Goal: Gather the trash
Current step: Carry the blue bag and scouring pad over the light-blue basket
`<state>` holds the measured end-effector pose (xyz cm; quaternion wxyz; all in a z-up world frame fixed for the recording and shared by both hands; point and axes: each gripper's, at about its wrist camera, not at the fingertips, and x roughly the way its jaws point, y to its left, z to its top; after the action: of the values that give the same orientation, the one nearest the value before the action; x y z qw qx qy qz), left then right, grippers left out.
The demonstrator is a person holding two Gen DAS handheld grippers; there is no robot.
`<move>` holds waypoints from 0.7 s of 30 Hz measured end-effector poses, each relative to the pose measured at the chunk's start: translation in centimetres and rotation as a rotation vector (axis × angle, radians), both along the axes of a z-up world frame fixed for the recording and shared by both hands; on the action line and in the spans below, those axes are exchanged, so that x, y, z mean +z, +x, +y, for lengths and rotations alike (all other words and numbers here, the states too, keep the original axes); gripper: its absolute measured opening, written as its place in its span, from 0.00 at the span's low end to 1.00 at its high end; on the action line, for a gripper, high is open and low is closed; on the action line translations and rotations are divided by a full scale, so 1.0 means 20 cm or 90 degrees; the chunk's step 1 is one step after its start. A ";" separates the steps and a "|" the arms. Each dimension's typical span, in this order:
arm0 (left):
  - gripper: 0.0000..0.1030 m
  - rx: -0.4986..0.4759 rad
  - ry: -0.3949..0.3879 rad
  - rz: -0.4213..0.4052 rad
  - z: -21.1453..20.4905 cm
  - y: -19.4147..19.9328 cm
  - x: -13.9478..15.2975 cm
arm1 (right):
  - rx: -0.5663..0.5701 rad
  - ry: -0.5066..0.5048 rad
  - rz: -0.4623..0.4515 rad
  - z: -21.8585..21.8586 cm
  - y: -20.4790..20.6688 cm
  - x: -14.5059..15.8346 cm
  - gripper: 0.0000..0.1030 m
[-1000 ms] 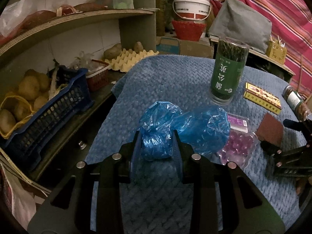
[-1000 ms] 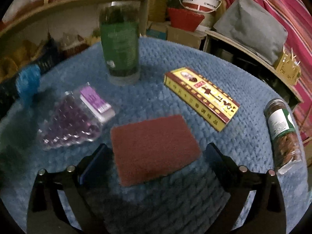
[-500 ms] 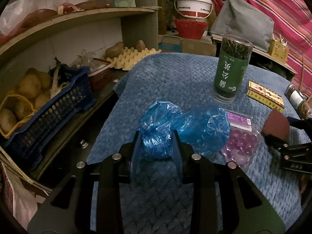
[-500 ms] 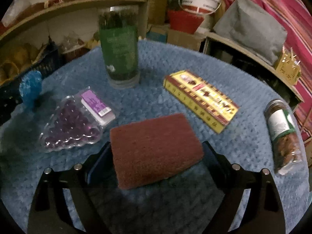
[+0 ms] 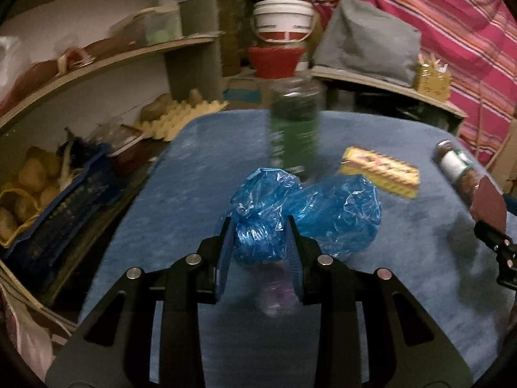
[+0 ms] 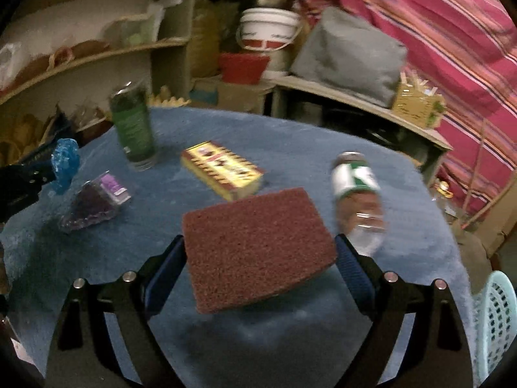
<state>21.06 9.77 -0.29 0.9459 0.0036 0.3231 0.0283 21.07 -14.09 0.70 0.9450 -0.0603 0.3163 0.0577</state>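
My left gripper (image 5: 258,242) is shut on a crumpled blue plastic bag (image 5: 323,213), which bulges forward and to the right above the blue table cover (image 5: 194,168). My right gripper (image 6: 258,258) is shut on a flat brown scouring pad (image 6: 255,245), held by its two side edges and lifted clear of the cover. In the left wrist view that pad (image 5: 489,207) shows at the far right edge. In the right wrist view the blue bag (image 6: 64,165) appears at the far left. A clear pack of purple beads (image 6: 93,203) lies on the cover.
On the cover stand a tall green canister (image 6: 132,129), a yellow box (image 6: 223,169) and a lying jar (image 6: 355,187). A pale blue mesh basket (image 6: 494,320) is at the right edge. Shelves with a blue crate of potatoes (image 5: 42,200) line the left.
Both grippers have risen and drawn back. The scouring pad left the cover in the right gripper, whose jaws closed on its edges. The blue bag rose with the left gripper.
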 end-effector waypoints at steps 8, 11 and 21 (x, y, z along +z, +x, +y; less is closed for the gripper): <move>0.29 -0.072 0.038 -0.022 -0.42 0.00 0.03 | -0.072 0.018 -0.020 -0.44 -0.15 0.08 0.86; 0.29 -0.090 0.030 -0.019 -0.56 0.00 0.03 | -0.106 0.032 -0.027 -0.62 -0.21 0.11 0.86; 0.29 -0.195 0.047 -0.059 -1.10 -0.09 0.10 | -0.221 0.048 -0.051 -1.16 -0.41 0.15 0.86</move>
<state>19.33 -12.31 1.80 0.9523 0.0864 0.2735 -0.1041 12.85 -37.31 3.80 0.9541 0.0284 0.2820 -0.0973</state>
